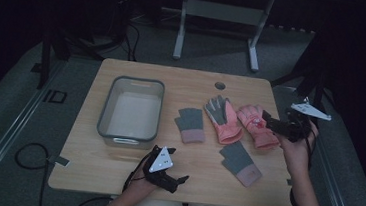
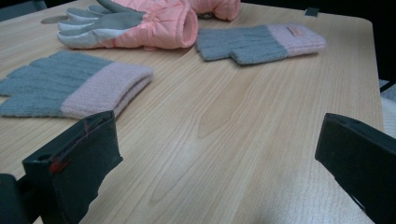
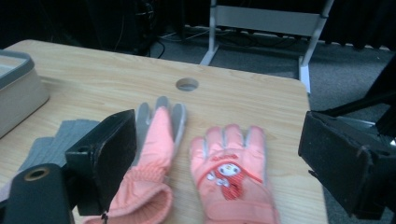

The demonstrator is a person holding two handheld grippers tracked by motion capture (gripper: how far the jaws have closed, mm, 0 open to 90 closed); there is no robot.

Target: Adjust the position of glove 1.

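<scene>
Two pink ski gloves lie side by side right of the table's middle: one palm up with grey fingers (image 1: pixel 223 119) (image 3: pixel 156 140), one with a cartoon patch (image 1: pixel 257 126) (image 3: pixel 231 177). Two grey knit gloves with pink cuffs lie nearer, one (image 1: pixel 189 125) (image 2: pixel 74 84) left of them and one (image 1: pixel 240 162) (image 2: pixel 261 42) toward the front. My right gripper (image 1: pixel 268 123) (image 3: pixel 217 140) hovers above the patch glove at the right edge, jaws wide, nothing between them. My left gripper (image 1: pixel 178 183) (image 2: pixel 219 158) rests low near the front edge, open and empty, pointing at the knit gloves.
A grey plastic bin (image 1: pixel 130 108) (image 3: pixel 18 88) stands empty on the left half of the wooden table (image 1: pixel 114 172). A round cable hole (image 1: pixel 219 85) (image 3: pixel 187 84) sits near the far edge. Beyond the table stands a white metal frame (image 1: pixel 218 16) on dark floor.
</scene>
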